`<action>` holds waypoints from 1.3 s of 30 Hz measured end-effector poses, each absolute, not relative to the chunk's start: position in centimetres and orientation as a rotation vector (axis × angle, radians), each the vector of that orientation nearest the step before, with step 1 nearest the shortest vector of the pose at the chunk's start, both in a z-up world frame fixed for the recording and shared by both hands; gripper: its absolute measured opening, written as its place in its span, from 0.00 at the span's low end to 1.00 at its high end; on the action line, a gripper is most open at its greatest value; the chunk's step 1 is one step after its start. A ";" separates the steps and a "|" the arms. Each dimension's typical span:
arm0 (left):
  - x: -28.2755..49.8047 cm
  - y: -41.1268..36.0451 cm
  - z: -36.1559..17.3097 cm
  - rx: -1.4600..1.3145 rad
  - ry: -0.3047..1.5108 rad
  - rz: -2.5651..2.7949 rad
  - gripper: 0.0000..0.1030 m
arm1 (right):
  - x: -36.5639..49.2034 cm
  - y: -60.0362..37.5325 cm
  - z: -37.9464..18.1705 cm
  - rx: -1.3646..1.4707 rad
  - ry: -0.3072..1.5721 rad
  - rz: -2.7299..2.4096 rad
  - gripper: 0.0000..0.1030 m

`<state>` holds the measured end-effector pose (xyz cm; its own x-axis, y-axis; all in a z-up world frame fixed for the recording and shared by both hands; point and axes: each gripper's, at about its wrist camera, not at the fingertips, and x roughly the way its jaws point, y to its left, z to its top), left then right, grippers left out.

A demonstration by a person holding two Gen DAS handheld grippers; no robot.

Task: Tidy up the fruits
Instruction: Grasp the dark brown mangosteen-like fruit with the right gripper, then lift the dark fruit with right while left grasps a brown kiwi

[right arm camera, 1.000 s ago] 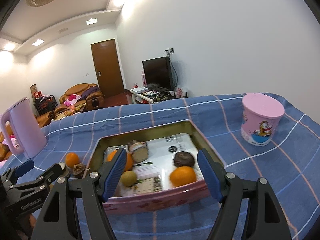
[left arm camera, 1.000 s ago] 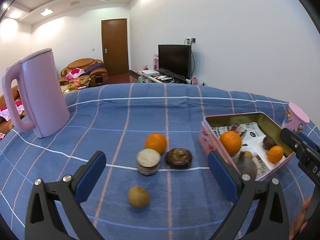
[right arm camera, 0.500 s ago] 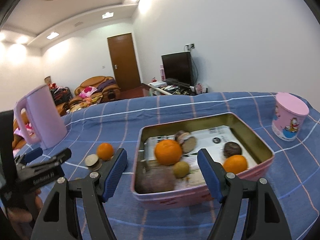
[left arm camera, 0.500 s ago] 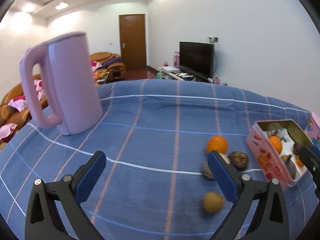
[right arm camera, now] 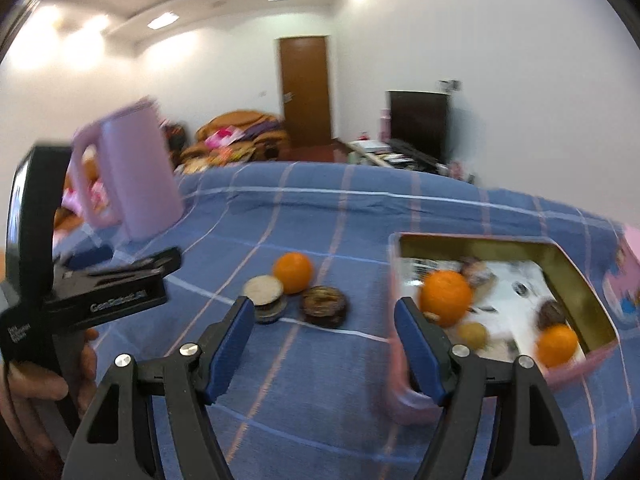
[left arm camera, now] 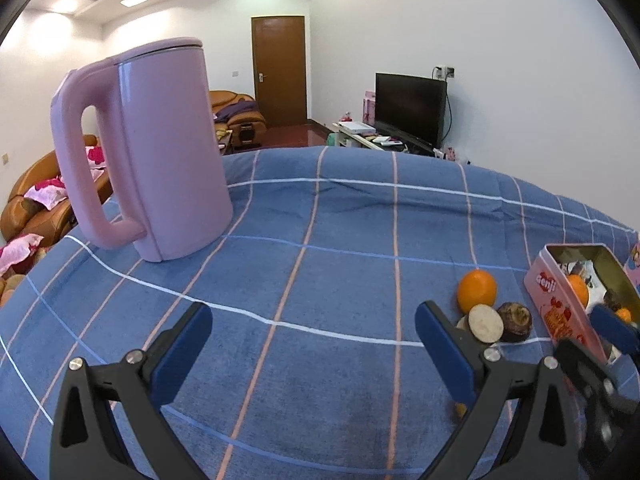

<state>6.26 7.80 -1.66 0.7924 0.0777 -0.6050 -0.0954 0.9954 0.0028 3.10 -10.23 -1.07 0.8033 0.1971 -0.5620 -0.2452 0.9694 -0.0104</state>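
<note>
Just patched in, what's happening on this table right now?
A person is sorting fruit into the pink tin with two handheld grippers. Neither holds anything: the left gripper is open over bare blue cloth, and the right gripper has its jaws closing on nothing. An orange and two brown fruits lie outside the tin.

Motion blur smears the tin [right arm camera: 576, 364]; pink cup [right arm camera: 630, 264] cut off at right edge

A blue checked cloth [left arm camera: 320, 272] covers the table, bearing a pink kettle [left arm camera: 160, 152], an orange [left arm camera: 477, 291], two brown fruits, a pink tin [right arm camera: 500, 320].
</note>
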 end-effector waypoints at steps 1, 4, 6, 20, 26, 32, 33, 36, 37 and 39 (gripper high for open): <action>6.3 7.7 -1.7 -0.028 0.655 0.087 1.00 | 3.6 -9.7 -1.2 -0.127 0.609 0.257 0.44; 6.4 7.8 -1.9 -0.049 0.678 0.049 1.00 | 5.3 -9.0 -1.5 -0.219 0.675 0.304 0.43; 6.4 7.5 -1.9 -0.057 0.692 0.014 1.00 | 6.5 -9.0 -1.7 -0.255 0.727 0.337 0.43; 6.1 5.9 -1.6 0.017 0.686 -0.031 1.00 | 12.4 -8.1 -4.2 -0.454 0.950 0.438 0.42; 5.8 6.3 -1.3 -0.016 0.678 -0.087 0.94 | 10.6 -8.6 -3.4 -0.419 0.924 0.383 0.42; 5.1 3.3 -1.6 0.059 0.719 -0.303 0.86 | 5.0 -11.5 -0.8 -0.244 0.720 0.241 0.42; 4.9 2.4 -1.9 0.093 0.736 -0.336 0.85 | 4.1 -11.9 -0.6 -0.223 0.698 0.230 0.42; 4.3 0.0 -2.8 0.212 0.745 -0.365 0.79 | 1.9 -12.9 -0.2 -0.180 0.632 0.194 0.42; 4.3 -0.5 -3.0 0.234 0.750 -0.367 0.75 | 1.5 -13.1 -0.2 -0.168 0.615 0.183 0.42; 4.4 -1.0 -3.5 0.244 0.783 -0.384 0.62 | 1.4 -13.3 0.1 -0.127 0.583 0.167 0.42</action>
<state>4.44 -0.99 -3.49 0.6451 -0.2448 -0.7238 0.4228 0.9034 0.0713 1.36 -13.25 0.07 0.8220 0.1208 -0.5565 -0.1927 0.9786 -0.0722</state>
